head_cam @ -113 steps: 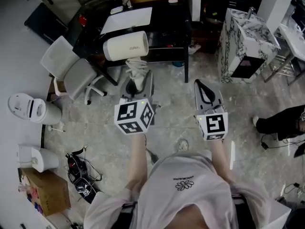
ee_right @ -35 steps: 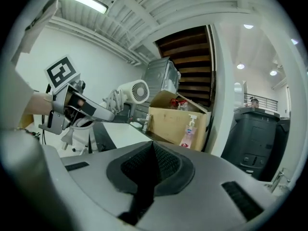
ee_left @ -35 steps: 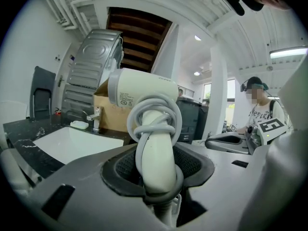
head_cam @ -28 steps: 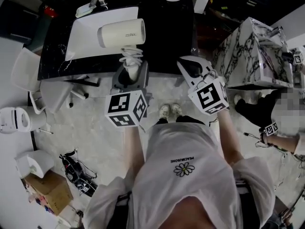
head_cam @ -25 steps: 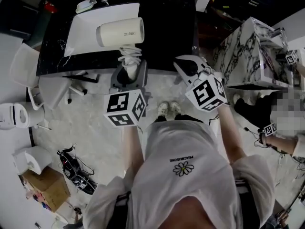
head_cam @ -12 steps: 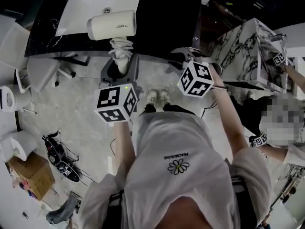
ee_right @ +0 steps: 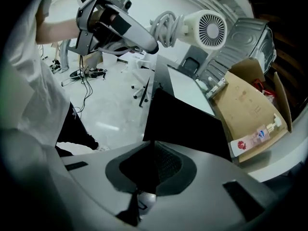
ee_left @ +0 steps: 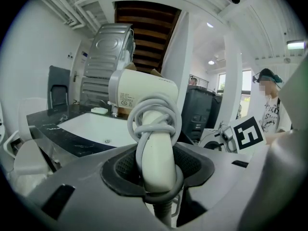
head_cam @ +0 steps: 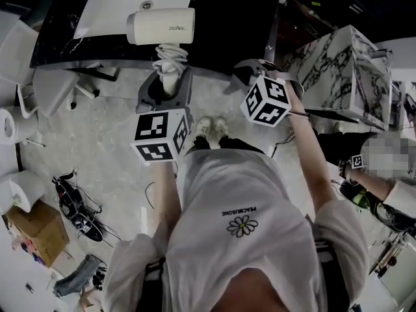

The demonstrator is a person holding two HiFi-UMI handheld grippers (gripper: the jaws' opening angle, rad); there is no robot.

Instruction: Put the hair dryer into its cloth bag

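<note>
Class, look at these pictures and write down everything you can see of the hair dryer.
The hair dryer is cream-white, plastic by its look: a short round barrel with small lettering, a round grille at one end. Its pale cord is looped round the handle. The left gripper is shut on that handle, holding the dryer in the air, barrel across, above the dark table edge.

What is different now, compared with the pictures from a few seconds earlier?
The person walked up to the black table. The right gripper came down to its edge, and its jaws have just been closing on a black cloth, likely the bag, which now runs between them. Unchanged: the left gripper holds the hair dryer by its handle, cord wrapped round it.
</note>
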